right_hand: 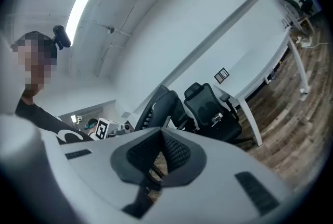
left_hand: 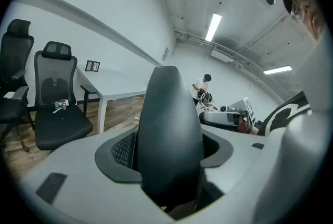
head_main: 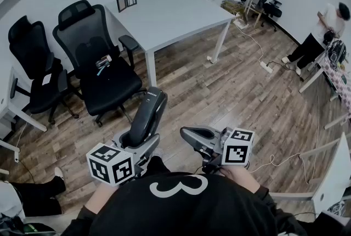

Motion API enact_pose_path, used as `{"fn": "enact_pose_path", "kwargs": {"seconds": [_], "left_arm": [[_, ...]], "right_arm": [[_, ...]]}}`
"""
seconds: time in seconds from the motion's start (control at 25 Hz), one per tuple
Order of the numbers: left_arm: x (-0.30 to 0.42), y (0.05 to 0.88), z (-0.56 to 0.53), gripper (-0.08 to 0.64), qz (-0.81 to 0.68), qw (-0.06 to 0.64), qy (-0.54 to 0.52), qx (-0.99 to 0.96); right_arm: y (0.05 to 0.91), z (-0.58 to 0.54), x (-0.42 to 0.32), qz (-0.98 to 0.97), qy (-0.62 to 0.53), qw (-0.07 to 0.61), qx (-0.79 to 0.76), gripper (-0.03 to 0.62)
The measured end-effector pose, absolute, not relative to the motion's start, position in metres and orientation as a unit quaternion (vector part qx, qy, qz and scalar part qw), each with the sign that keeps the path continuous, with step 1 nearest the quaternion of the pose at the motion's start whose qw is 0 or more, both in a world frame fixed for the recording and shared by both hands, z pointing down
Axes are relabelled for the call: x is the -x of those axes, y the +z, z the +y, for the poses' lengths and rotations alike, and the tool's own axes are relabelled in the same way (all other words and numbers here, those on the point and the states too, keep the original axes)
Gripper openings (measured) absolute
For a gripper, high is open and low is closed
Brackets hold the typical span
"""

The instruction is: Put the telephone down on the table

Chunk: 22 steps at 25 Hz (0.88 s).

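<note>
The telephone (head_main: 147, 117) is a dark handset, standing tilted up and away from me out of my left gripper (head_main: 141, 139). In the left gripper view the telephone (left_hand: 169, 134) fills the middle, and both grey jaws press on its lower end. My right gripper (head_main: 190, 135) is held level beside it, pointing left, its jaws together with nothing in them. In the right gripper view the black pads (right_hand: 177, 152) meet and the telephone (right_hand: 151, 108) shows beyond them. The white table (head_main: 170, 12) stands well ahead, across the wooden floor.
Two black office chairs (head_main: 101, 65) (head_main: 33, 59) stand left of the table, one with a small item (head_main: 103, 62) on its seat. Two small frames (head_main: 126, 1) sit at the table's far left. A person (head_main: 321, 32) stands at the back right, and a power strip with its cable (head_main: 266, 67) lies on the floor.
</note>
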<state>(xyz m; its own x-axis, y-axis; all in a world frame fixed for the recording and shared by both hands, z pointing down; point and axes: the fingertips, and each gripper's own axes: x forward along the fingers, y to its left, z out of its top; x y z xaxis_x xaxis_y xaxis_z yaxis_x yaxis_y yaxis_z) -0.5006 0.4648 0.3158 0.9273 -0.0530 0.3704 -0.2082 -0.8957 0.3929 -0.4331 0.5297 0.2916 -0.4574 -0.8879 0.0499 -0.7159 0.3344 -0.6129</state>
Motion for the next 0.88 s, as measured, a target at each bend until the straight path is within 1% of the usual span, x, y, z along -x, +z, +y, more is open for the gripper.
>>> {"fn": "enact_pose_path", "kwargs": {"seconds": [0.52, 0.76, 0.88], "left_arm": [[0.482, 0.312, 0.437, 0.288, -0.045, 0.223, 0.166, -0.959], [0.464, 0.321, 0.398, 0.289, -0.033, 0.236, 0.173, -0.956], [0.450, 0.326, 0.371, 0.289, -0.026, 0.240, 0.182, -0.953]], "right_arm": [[0.289, 0.508, 0.418, 0.789, -0.281, 0.144, 0.527, 0.009], [0.292, 0.470, 0.395, 0.770, -0.298, 0.180, 0.535, 0.009], [0.297, 0.443, 0.382, 0.763, -0.305, 0.183, 0.540, 0.009]]}}
